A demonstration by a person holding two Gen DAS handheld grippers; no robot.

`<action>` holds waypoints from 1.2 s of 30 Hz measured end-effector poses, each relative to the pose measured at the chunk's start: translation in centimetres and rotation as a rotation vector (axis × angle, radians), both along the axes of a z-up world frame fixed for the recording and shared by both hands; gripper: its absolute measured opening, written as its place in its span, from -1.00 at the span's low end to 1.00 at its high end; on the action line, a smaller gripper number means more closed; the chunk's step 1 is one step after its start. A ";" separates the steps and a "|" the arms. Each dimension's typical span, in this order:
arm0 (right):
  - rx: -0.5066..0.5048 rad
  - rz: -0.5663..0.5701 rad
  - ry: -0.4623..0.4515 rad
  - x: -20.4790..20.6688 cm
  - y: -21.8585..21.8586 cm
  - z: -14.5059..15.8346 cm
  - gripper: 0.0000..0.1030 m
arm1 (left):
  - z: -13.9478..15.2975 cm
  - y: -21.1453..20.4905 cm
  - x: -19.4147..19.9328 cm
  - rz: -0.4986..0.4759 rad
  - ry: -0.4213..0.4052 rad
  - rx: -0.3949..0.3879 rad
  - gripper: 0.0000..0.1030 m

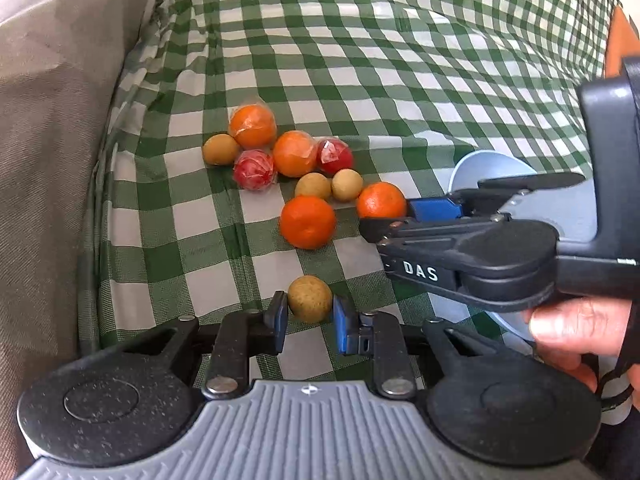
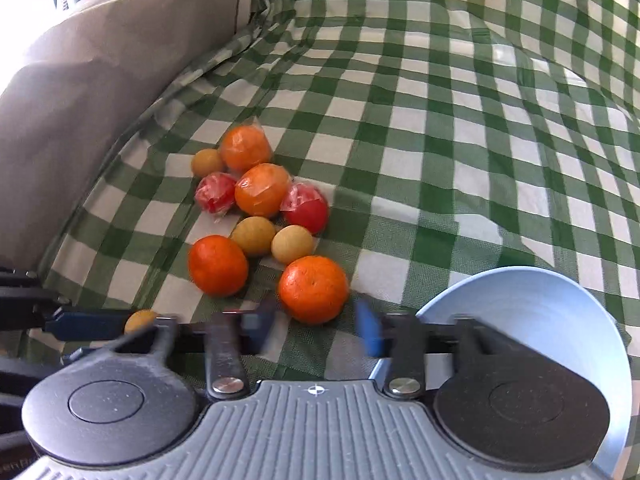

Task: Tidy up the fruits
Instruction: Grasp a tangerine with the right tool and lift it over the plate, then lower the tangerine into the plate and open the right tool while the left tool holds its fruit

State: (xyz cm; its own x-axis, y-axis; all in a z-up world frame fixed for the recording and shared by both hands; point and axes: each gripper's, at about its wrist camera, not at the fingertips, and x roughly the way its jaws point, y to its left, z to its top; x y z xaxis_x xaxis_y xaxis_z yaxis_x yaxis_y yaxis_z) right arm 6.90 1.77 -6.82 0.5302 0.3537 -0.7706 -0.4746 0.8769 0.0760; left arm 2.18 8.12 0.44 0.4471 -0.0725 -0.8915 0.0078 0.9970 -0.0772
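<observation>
My left gripper (image 1: pixel 310 309) is shut on a small tan round fruit (image 1: pixel 310 299), held just above the green checked cloth (image 1: pixel 360 60); the same fruit (image 2: pixel 140 320) peeks out at the left of the right wrist view. Beyond it lies a pile of fruit: two bare oranges (image 1: pixel 307 222), two plastic-wrapped oranges (image 1: pixel 294 154), two wrapped red fruits (image 1: pixel 254 169) and three tan ones (image 1: pixel 313 186). My right gripper (image 2: pixel 312 322) stands open, its blurred fingers either side of the nearest bare orange (image 2: pixel 313 288) without pressing on it.
A pale blue bowl (image 2: pixel 540 300) sits on the cloth at the right, under the right gripper. A grey-brown cushion (image 1: pixel 48 120) rises along the left side. A person's hand (image 1: pixel 580 328) holds the right gripper's handle.
</observation>
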 end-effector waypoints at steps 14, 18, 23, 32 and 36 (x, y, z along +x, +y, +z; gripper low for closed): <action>0.135 -0.016 -0.103 -4.1 -4.9 4.4 -0.34 | 2.1 -0.1 -2.9 -0.011 -0.141 0.039 -0.49; 0.175 -0.034 -0.194 -6.3 -8.0 5.9 -0.34 | 2.9 -1.0 -4.3 -0.031 -0.202 0.078 -0.49; 0.230 -0.119 -0.226 -8.7 -13.2 5.2 -0.34 | 3.3 -2.5 -5.9 -0.047 -0.270 0.104 -0.49; 0.228 -0.220 -0.248 -10.1 -19.5 3.4 -0.34 | 3.0 -6.3 -7.1 -0.014 -0.380 0.082 -0.49; 0.221 -0.253 -0.239 -9.6 -20.4 2.8 -0.34 | 1.7 -8.7 -7.1 -0.072 -0.411 0.034 -0.49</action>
